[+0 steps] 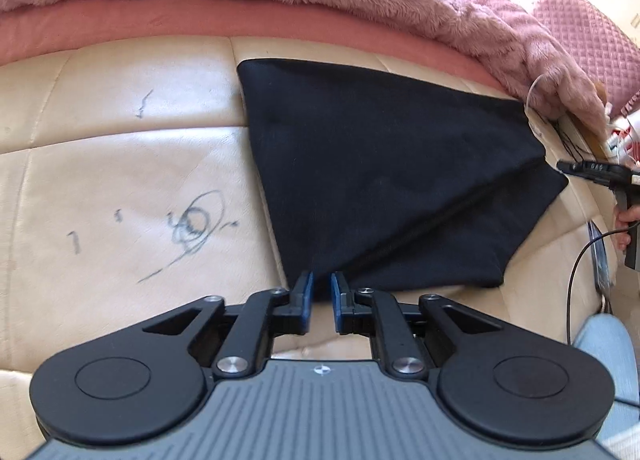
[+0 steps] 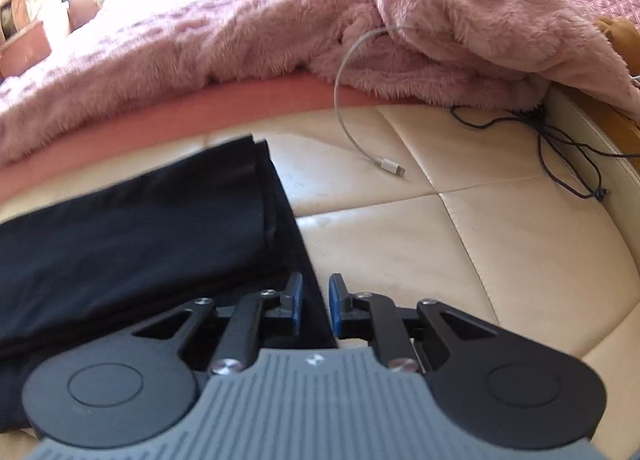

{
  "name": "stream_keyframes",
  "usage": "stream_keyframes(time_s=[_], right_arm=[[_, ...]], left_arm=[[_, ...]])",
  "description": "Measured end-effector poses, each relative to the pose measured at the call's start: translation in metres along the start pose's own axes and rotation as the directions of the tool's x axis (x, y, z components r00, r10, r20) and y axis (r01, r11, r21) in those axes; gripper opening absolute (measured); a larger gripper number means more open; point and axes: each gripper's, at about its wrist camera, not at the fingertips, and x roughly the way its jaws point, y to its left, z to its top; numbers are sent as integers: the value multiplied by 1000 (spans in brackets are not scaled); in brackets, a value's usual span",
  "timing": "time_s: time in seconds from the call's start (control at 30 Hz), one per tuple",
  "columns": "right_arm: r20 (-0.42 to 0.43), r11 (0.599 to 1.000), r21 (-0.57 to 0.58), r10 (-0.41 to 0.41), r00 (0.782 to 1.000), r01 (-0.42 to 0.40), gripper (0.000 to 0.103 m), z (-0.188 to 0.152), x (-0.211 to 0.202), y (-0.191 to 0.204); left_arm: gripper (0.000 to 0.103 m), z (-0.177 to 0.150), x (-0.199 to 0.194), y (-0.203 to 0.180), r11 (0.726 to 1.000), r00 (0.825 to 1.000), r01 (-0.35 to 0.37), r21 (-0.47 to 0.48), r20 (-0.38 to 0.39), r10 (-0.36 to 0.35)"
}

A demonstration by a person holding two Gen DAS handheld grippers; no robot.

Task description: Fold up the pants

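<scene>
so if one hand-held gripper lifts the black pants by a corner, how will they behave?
Probably floppy: the black pants lie flat in soft folded layers, so the fold would likely fall open. Probably light, as the cloth looks thin. They may slide easily on the smooth cream cushion.

No words or numbers can be read. The cream cushion [image 1: 120, 164] to the left of the left gripper has dark pen scribbles [image 1: 196, 220], but they spell nothing.

Cream leather bed frame [image 1: 120, 148], scribbled with pen, carrying folded black pants [image 1: 392, 188], a white charging cable [image 2: 352, 116] and a thin black cord [image 2: 560, 144].
</scene>
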Motion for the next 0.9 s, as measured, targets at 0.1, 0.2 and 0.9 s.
stream_keyframes(time_s=[0.1,0.2,0.9], right_arm=[[41,998,12,58,997,-58,18,-11,-22,17],[60,995,61,78,995,-82,31,-27,-34,32],[84,807,567,143,986,-166,0,-90,-16,38]], left_arm=[[43,1,-14,16,996,997,-22,-90,76,28],[56,7,-15,34,968,988,9,-252,153,31],[8,16,27,40,886,985,79,-457,171,0]])
